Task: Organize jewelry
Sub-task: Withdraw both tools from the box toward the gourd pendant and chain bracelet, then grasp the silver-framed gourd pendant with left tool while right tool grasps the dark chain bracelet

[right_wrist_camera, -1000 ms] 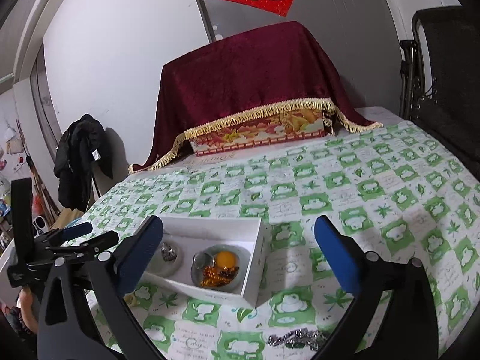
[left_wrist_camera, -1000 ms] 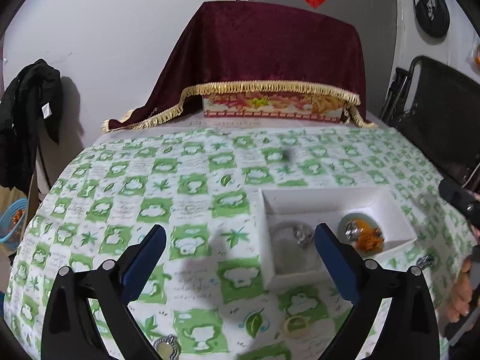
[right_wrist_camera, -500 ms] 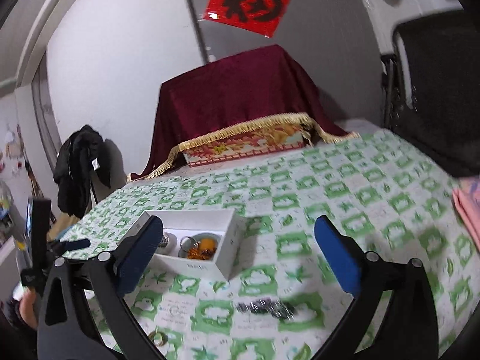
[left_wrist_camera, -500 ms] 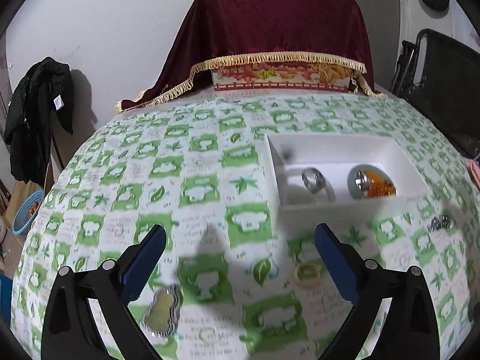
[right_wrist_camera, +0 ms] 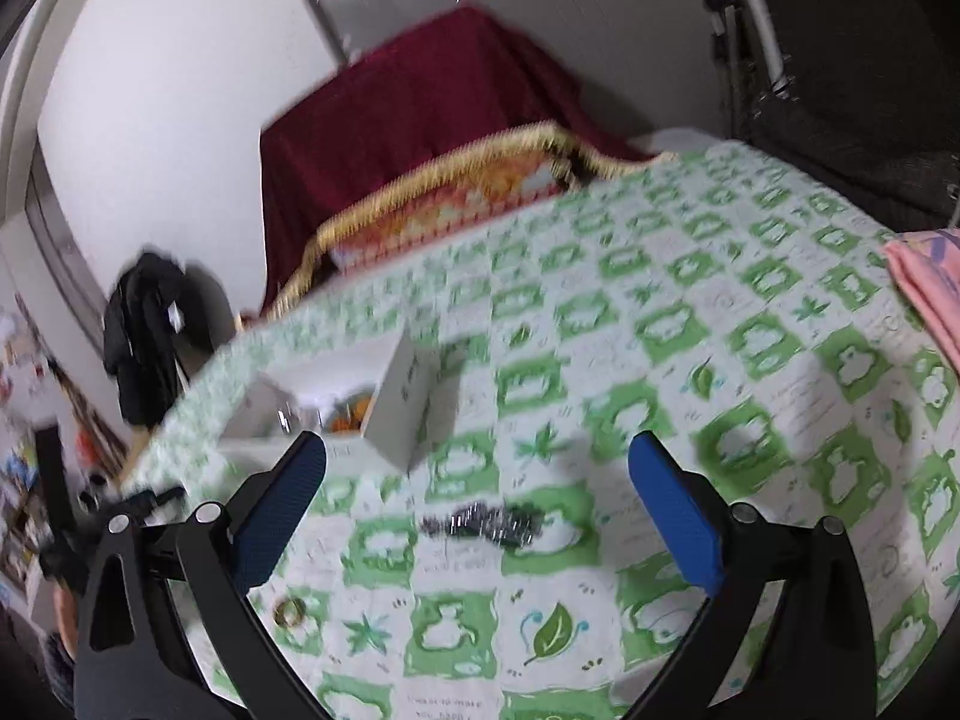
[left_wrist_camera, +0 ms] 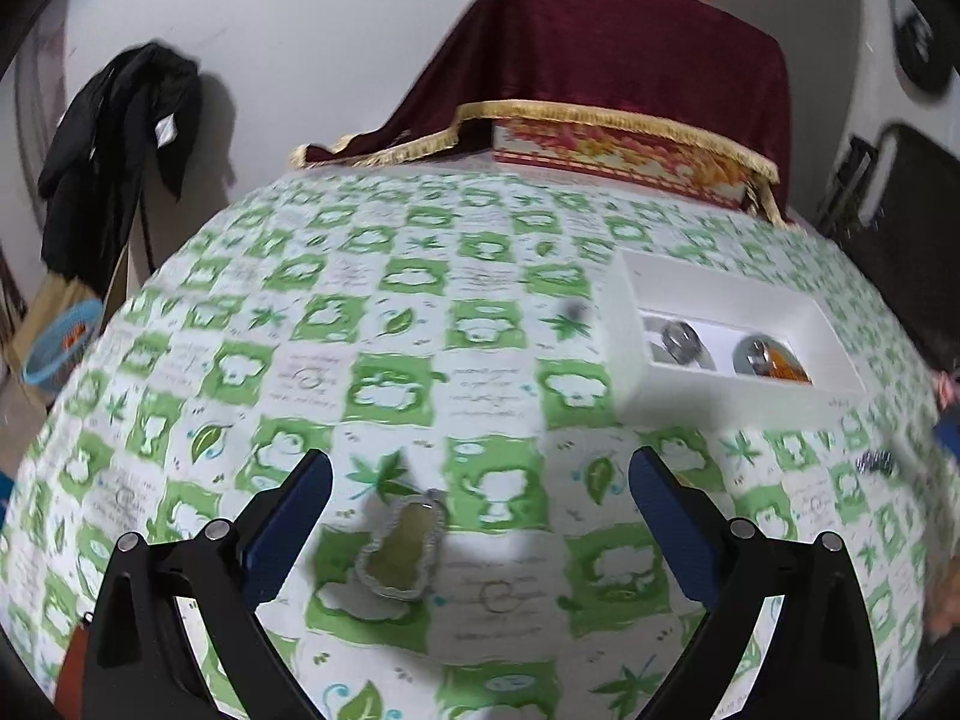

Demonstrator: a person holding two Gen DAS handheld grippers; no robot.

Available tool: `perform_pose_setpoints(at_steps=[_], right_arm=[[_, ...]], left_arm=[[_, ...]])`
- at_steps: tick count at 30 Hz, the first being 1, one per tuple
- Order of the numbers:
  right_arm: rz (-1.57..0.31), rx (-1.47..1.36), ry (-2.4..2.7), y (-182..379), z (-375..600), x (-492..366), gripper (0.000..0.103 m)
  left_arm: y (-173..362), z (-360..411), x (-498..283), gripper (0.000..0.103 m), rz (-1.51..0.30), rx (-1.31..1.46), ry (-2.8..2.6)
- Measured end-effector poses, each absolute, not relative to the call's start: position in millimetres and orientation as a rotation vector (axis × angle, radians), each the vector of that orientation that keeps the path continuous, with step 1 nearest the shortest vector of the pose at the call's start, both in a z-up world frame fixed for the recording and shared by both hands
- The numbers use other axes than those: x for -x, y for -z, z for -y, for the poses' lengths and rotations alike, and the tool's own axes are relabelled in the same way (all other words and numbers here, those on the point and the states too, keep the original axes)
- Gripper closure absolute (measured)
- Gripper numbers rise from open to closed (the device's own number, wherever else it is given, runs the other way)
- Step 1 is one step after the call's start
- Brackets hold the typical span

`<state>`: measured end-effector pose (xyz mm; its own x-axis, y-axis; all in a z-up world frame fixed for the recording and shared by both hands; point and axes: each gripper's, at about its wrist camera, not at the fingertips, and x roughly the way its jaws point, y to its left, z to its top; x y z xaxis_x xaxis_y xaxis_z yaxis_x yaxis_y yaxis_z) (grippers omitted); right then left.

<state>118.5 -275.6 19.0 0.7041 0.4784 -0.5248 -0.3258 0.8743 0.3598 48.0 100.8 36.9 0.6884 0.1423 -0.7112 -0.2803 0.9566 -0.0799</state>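
Note:
A gourd-shaped pendant with a silver rim (left_wrist_camera: 401, 547) lies on the green-and-white tablecloth between my left gripper's (left_wrist_camera: 480, 516) open fingers, closer to the left one. A white box (left_wrist_camera: 729, 339) at the right holds a silver ring (left_wrist_camera: 681, 339) and an amber piece (left_wrist_camera: 771, 360). In the right wrist view a dark silver chain (right_wrist_camera: 486, 523) lies between my right gripper's (right_wrist_camera: 477, 510) open fingers. A gold ring (right_wrist_camera: 290, 610) lies lower left. The white box (right_wrist_camera: 399, 402) stands beyond, blurred.
A box draped in dark red cloth with gold fringe (left_wrist_camera: 600, 60) stands at the table's back. A black chair (right_wrist_camera: 840, 60) is at the right. A pink cloth (right_wrist_camera: 927, 288) lies on the right edge. A dark jacket (left_wrist_camera: 114, 138) hangs at the left.
My left gripper has moved left and down over the pendant, the box sliding right in its view. My right gripper has dropped and tilted toward the chain, which now lies between its fingers.

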Motion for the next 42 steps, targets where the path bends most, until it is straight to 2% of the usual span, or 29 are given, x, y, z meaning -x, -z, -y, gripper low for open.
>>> perform_pose_setpoints(at_steps=[6, 10, 13, 16, 18, 19, 25, 28, 31, 32, 33, 35, 42], right_arm=[[-0.811, -0.01, -0.542, 5.5, 223.0, -121.5, 0.004], [-0.72, 0.068, -0.747, -5.9, 202.3, -92.2, 0.005], [-0.592, 0.108, -0.654, -18.5, 211.0, -81.0, 0.005], [-0.629, 0.083, -0.517, -12.6, 225.5, -98.2, 0.005], [-0.689, 0.046, -0.496, -6.1, 232.9, -109.4, 0.019], [-0.697, 0.038, -0.509, -5.4, 233.5, -110.6, 0.021], [-0.709, 0.143, -0.545, -3.3, 215.1, -103.1, 0.021], [-0.771, 0.148, -0.515, 4.7, 213.2, -112.4, 0.023], [-0.818, 0.158, -0.514, 11.3, 208.2, -118.8, 0.044], [-0.824, 0.165, -0.512, 12.8, 207.2, -119.2, 0.056], [-0.828, 0.171, -0.513, 13.6, 205.7, -119.2, 0.062], [-0.83, 0.176, -0.513, 14.3, 204.8, -118.4, 0.065], [-0.831, 0.177, -0.513, 14.0, 205.2, -118.1, 0.065]], left_arm=[[-35.4, -111.4, -47.6, 0.003, -0.786, 0.239, -0.241], [-36.8, -108.6, -47.2, 0.003, -0.781, 0.214, -0.253], [-36.0, -108.8, -47.9, 0.003, -0.785, 0.212, -0.256], [-34.8, -109.4, -48.6, 0.003, -0.793, 0.217, -0.257], [-35.2, -110.0, -48.6, 0.003, -0.792, 0.216, -0.265], [-35.7, -111.0, -48.4, 0.003, -0.79, 0.215, -0.269], [-39.6, -124.1, -43.5, 0.003, -0.768, 0.245, -0.3], [-39.6, -133.5, -40.2, 0.003, -0.763, 0.291, -0.292], [-39.6, -139.4, -37.3, 0.003, -0.761, 0.318, -0.289], [-39.8, -140.7, -36.2, 0.003, -0.76, 0.323, -0.289], [-39.9, -142.3, -34.9, 0.003, -0.758, 0.329, -0.289], [-39.7, -144.3, -32.5, 0.003, -0.756, 0.339, -0.288], [-32.7, -138.2, -23.2, 0.004, -0.788, 0.302, -0.235]])
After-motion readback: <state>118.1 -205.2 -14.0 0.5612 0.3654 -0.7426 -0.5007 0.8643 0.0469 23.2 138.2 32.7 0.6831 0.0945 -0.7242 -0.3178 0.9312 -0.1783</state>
